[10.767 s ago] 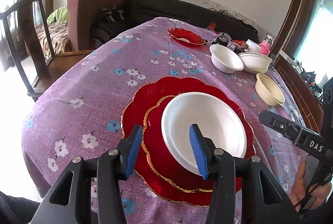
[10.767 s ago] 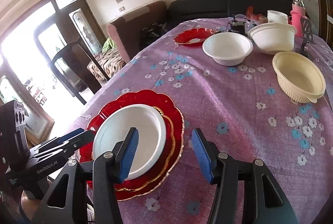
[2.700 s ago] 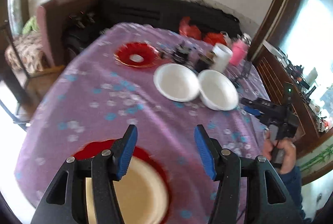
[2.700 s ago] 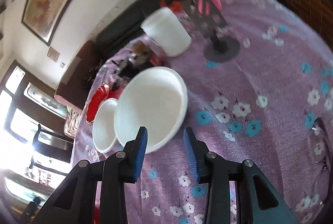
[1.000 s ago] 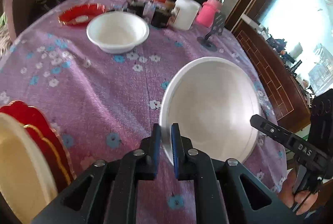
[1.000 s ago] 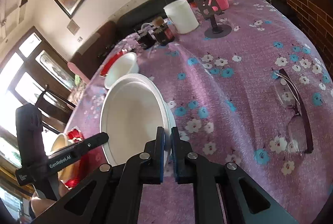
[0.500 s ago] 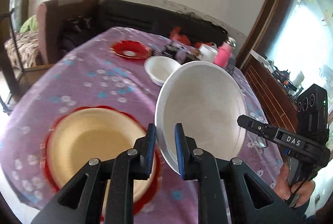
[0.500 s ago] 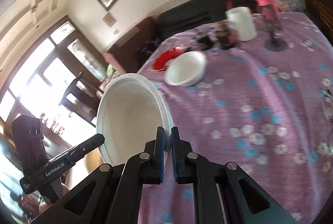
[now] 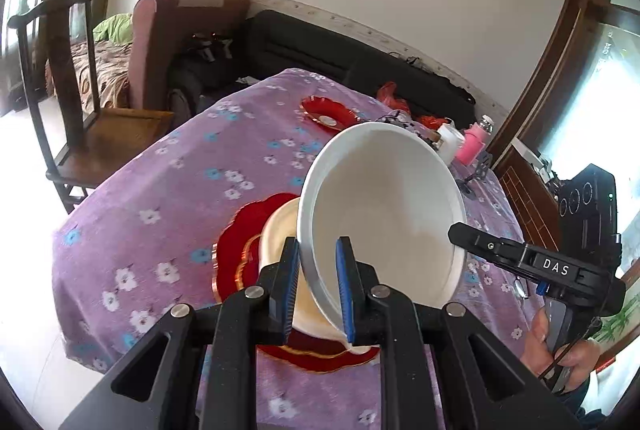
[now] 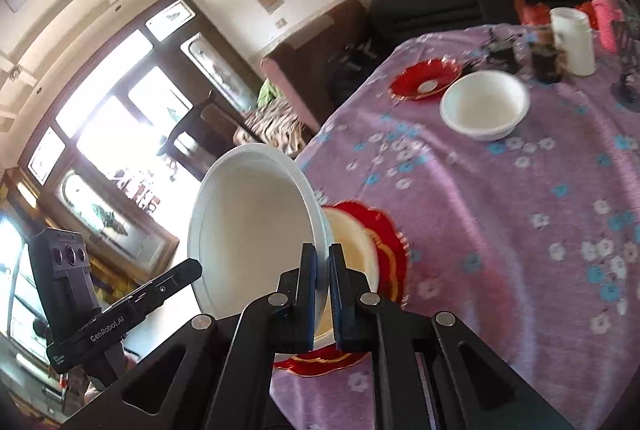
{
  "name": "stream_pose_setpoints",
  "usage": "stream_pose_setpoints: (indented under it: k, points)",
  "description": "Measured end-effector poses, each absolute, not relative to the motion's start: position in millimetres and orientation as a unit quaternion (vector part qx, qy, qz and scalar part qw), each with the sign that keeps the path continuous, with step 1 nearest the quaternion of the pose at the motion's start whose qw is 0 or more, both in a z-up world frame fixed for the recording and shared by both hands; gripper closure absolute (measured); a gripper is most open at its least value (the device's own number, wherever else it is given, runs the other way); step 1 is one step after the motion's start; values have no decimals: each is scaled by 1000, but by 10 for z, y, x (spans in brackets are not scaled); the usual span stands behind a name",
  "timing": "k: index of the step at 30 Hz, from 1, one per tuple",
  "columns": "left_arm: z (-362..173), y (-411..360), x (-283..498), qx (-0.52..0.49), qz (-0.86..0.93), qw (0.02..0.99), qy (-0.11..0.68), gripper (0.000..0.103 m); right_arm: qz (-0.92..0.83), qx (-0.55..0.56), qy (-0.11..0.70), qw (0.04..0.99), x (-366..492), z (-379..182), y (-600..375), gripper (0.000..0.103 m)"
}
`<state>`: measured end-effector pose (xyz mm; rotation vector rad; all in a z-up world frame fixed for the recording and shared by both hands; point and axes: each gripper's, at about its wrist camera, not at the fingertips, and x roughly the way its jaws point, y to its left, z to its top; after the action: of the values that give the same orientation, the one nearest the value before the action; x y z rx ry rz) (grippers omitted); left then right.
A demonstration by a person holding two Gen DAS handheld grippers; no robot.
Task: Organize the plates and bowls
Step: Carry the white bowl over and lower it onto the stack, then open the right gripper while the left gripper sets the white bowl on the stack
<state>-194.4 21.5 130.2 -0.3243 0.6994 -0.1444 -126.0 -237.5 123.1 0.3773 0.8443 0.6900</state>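
A: What changed? The big white bowl [image 9: 384, 214] was low over the desk [image 9: 192, 166] a second ago; now both grippers carry it, tilted, above the stack at the near edge.

B: Grip? Left gripper [image 9: 318, 286] and right gripper [image 10: 322, 290] each pinch its rim, jaws narrow.

A: So nesting comes next, I judge; the cream bowl [image 9: 280, 230] sits empty on the red plates [image 9: 236, 250]; a small white bowl [image 10: 484, 106], empty, waits by the far edge.
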Motion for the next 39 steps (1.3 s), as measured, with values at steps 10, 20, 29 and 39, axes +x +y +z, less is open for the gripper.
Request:
stream_pose_setpoints:
  k: [10,20,29,39]
  points:
    - [1126,372,-1881,-182,-71,912,360,86,322,180,425,827,-1240,1108,-2250,95]
    - [995,325,-1741,-188,-76,901,383,85,312,192,450,814,-1100,940,-2299,94]
    - [917,266,-1655,-190,-77,895,395,83,304,183,459,815,-1043,863,-2338,92]
    - [894,276,-1628,-194,-76,893,398,83,306,177,468,810,-1027,832,-2334,90]
